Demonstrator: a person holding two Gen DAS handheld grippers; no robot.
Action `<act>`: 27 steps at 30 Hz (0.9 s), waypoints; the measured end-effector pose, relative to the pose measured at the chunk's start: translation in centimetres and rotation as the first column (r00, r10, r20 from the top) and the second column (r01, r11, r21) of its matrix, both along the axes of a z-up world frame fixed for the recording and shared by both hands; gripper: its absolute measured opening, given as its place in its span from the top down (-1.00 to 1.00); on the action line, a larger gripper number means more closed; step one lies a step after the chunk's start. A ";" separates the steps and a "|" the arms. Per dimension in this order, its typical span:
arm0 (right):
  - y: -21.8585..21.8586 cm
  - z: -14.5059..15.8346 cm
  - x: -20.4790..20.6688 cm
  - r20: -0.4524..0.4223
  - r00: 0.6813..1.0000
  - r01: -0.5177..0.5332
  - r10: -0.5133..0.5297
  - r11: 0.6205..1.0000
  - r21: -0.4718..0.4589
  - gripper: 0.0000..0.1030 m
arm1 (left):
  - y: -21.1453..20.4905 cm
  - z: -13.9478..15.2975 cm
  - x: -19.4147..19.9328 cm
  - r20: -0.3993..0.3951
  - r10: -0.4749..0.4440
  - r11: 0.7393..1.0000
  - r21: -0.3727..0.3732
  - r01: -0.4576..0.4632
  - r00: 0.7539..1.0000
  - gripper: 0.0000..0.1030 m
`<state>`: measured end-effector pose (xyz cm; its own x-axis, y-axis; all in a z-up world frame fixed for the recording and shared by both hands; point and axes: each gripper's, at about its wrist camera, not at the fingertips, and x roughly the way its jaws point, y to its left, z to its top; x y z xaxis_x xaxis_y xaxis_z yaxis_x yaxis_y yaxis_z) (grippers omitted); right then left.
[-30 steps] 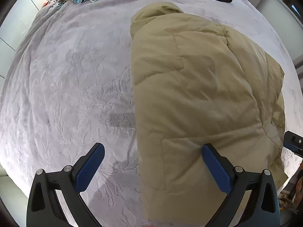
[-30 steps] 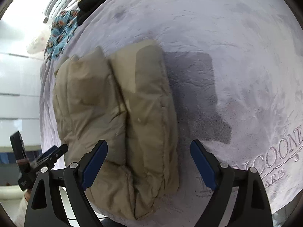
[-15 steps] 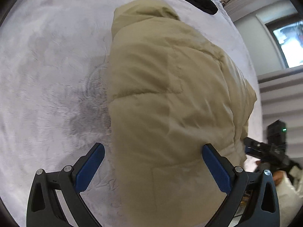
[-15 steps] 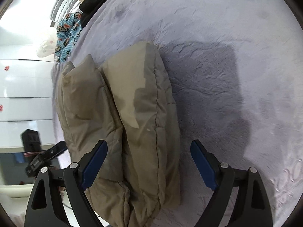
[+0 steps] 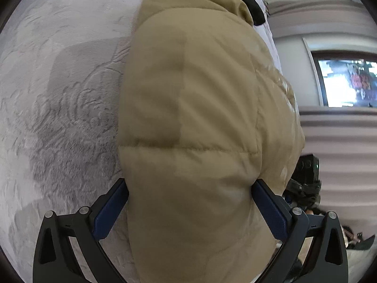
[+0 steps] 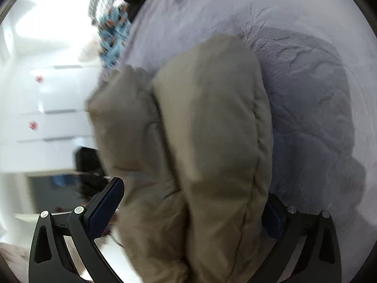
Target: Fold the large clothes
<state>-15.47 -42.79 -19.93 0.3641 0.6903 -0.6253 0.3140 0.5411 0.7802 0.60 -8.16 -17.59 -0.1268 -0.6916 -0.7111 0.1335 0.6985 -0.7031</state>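
Note:
A tan puffer jacket [image 5: 200,118] lies folded into a long thick bundle on a grey plush bedspread [image 5: 59,94]. My left gripper [image 5: 189,188] is open and straddles the near end of the bundle, its blue pads [image 5: 110,210] at the jacket's two sides. From the other side the jacket [image 6: 212,129] shows as two stacked padded rolls. My right gripper [image 6: 192,188] straddles that end too. Its jaws are opening, with the jacket filling the gap between them. The jacket partly hides its right finger. This view is blurred.
A black garment [image 5: 247,0] lies beyond the jacket's hood end. Blue patterned fabric [image 6: 113,35] sits at the bed's far edge beside white cabinet fronts [image 6: 47,94]. A bright window [image 5: 348,82] and wall lie past the bed's right edge. The bedspread [image 6: 306,70] spreads out to the right.
Both grippers have dropped and moved in on the jacket, which went from lying ahead of them to filling the gap between the fingers. The right jaws have spread wider.

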 end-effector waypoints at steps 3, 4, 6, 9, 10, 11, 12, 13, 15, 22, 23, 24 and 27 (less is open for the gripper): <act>0.5 -0.8 1.1 -0.049 0.998 -0.040 0.038 0.998 -0.055 -1.00 | -0.8 -0.3 0.4 0.016 -0.024 1.000 0.012 0.023 1.000 -1.00; 0.8 -1.0 1.5 -0.054 0.998 -0.048 0.045 0.997 -0.055 -1.00 | -1.2 -0.5 0.4 0.017 -0.029 1.000 0.012 0.029 0.999 -1.00; 1.6 -1.3 2.1 -0.052 0.997 -0.065 0.062 0.997 -0.046 -1.00 | -1.6 -1.1 0.7 0.003 -0.022 1.000 0.013 0.022 1.000 -1.00; 2.6 -1.6 3.0 -0.073 0.995 -0.068 0.063 0.996 -0.064 -1.00 | -2.4 -1.3 0.5 0.004 -0.009 0.999 0.048 0.008 1.000 -1.00; 2.6 -1.8 3.0 -0.081 0.995 -0.058 0.053 0.996 -0.062 -1.00 | -3.0 -1.0 0.4 0.014 -0.007 0.998 0.068 0.006 1.000 -1.00; 2.5 -1.9 2.9 -0.094 0.995 -0.043 0.038 0.997 -0.057 -1.00 | -3.4 -0.5 0.2 0.034 -0.006 0.995 0.100 0.003 0.999 -1.00; 2.2 -1.9 2.7 -0.106 0.994 -0.032 0.026 0.998 -0.054 -1.00 | -4.3 0.2 -0.2 0.056 -0.010 0.992 0.126 0.003 0.998 -0.94; 1.9 -1.9 2.5 -0.115 0.993 -0.024 0.018 0.998 -0.053 -1.00 | -5.4 1.1 -0.8 0.096 -0.025 0.987 0.160 0.009 0.995 -0.84; 1.8 -1.8 2.2 -0.134 0.991 -0.007 0.000 0.999 -0.053 -0.93 | -6.5 2.7 -1.3 0.157 -0.055 0.978 0.207 0.022 0.986 -0.69; 1.4 0.5 1.1 -0.095 0.996 -0.002 -0.004 0.998 -0.060 0.01 | -8.1 6.4 -3.3 0.265 -0.090 0.960 0.280 0.013 0.960 -0.46; 1.6 1.2 1.0 -0.079 0.997 -0.006 0.001 0.997 -0.070 0.06 | -8.3 6.9 -3.5 0.280 -0.094 0.958 0.286 0.010 0.955 -0.46; 1.8 1.7 1.0 -0.068 0.998 -0.009 0.004 0.997 -0.079 0.07 | -7.8 7.0 -3.5 0.294 -0.097 0.957 0.290 0.008 0.951 -0.46; 3.0 3.3 1.4 -0.040 0.999 -0.002 -0.002 0.996 -0.087 0.08 | -7.1 8.6 -3.2 0.323 -0.096 0.955 0.296 -0.004 0.942 -0.46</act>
